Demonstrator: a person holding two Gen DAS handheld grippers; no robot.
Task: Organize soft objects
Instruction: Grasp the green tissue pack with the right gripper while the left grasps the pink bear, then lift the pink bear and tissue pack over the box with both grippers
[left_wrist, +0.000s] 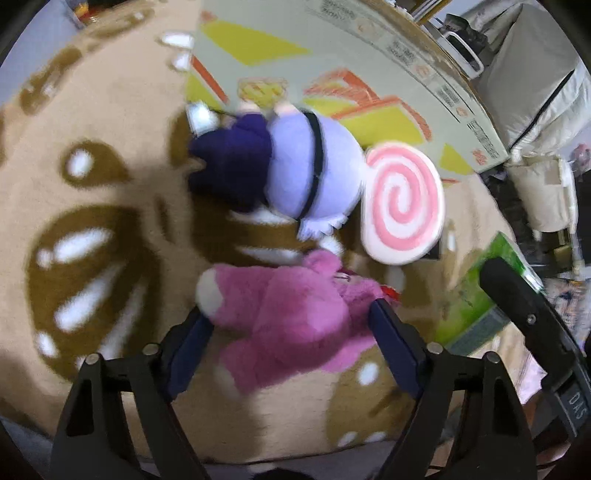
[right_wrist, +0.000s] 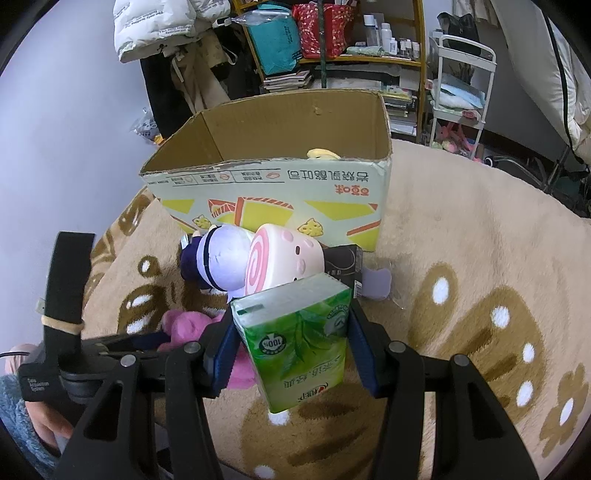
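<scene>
- The left gripper (left_wrist: 291, 332) straddles the pink plush (left_wrist: 291, 317) on the rug (left_wrist: 110, 206) near the cardboard box (right_wrist: 266, 181); its jaws look not yet clenched on the plush, so centre on the body before squeezing
- The right gripper (right_wrist: 291, 350) grasps the green tissue pack (right_wrist: 299, 339) in front of the box; hold it steady, clear of the lilac plush (right_wrist: 221, 258) and swirl cushion (right_wrist: 280, 258) at the box's front wall

I see a beige rug (right_wrist: 461, 221) with brown and white flower shapes covering the floor. Behind it stand a pale wall (right_wrist: 74, 129), a wooden shelf (right_wrist: 369, 61) crammed with bags and bottles, a white trolley (right_wrist: 461, 92), and hanging coats (right_wrist: 173, 48).
</scene>
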